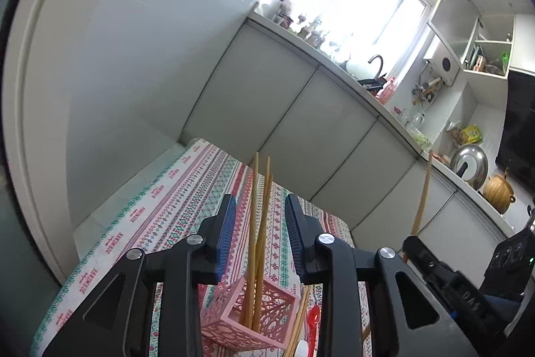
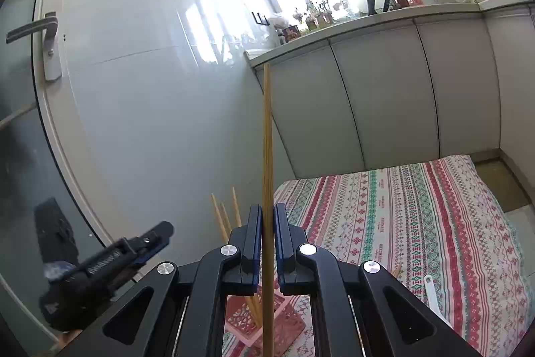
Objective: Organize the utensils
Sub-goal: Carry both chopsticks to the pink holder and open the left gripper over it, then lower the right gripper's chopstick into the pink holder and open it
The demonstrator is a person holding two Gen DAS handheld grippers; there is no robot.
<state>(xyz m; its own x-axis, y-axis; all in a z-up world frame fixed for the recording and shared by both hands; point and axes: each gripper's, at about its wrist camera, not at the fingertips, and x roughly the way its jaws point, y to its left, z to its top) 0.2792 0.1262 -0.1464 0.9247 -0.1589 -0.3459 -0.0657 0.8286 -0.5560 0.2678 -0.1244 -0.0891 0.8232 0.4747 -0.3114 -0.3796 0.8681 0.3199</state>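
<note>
From the left wrist, your left gripper (image 1: 260, 235) hovers with fingers spread above the pink basket (image 1: 254, 313), where three chopsticks (image 1: 259, 223) stand; a red utensil (image 1: 312, 317), perhaps a spoon, lies on the table (image 1: 174, 216). From the right wrist, your right gripper (image 2: 267, 243) pinches one upright chopstick (image 2: 267, 156). Next, lower it straight into the basket.

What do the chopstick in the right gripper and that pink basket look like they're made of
The chopstick looks like bamboo or light wood: matte tan with fine lengthwise grain, though the exact material is unclear. The pink basket looks like molded plastic: uniform color, smooth rim, cut-out lattice walls.
</note>
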